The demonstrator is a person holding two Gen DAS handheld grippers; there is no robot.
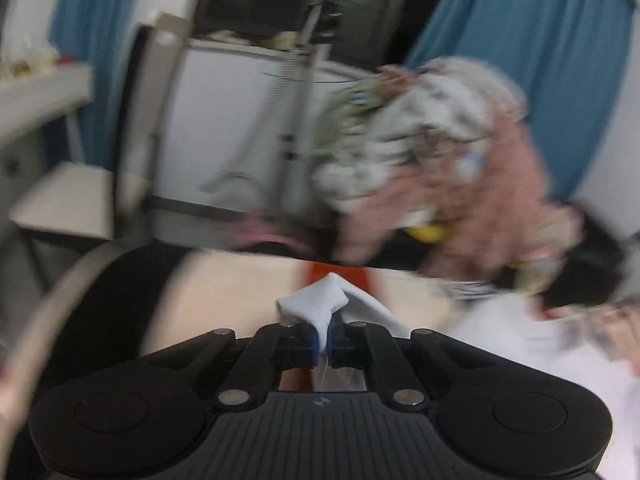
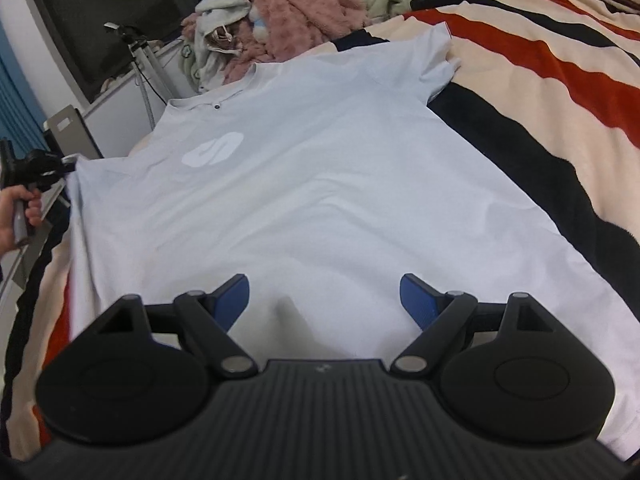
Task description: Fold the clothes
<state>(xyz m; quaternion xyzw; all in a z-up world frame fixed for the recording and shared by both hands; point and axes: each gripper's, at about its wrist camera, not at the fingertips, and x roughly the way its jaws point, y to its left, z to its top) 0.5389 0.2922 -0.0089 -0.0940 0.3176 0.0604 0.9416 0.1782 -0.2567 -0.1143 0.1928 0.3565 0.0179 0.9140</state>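
Observation:
A pale blue T-shirt [image 2: 320, 184] with a white logo lies spread face up on a striped blanket [image 2: 540, 80]. My right gripper [image 2: 325, 296] hovers open over the shirt's lower part, blue pads wide apart, nothing between them. My left gripper [image 1: 323, 339] is shut on a bunched bit of the shirt's left sleeve [image 1: 320, 300]. In the right wrist view that left gripper [image 2: 60, 166] shows at the far left, held by a hand [image 2: 16, 216], pinching the sleeve edge. The left wrist view is blurred.
A heap of pink, white and green clothes [image 2: 288, 12] lies at the head of the bed. A tripod [image 2: 144, 64] and a white cabinet [image 2: 120, 112] stand left of the bed. Blue curtains [image 1: 540, 60] hang behind. The blanket's right side [image 2: 560, 140] is bare.

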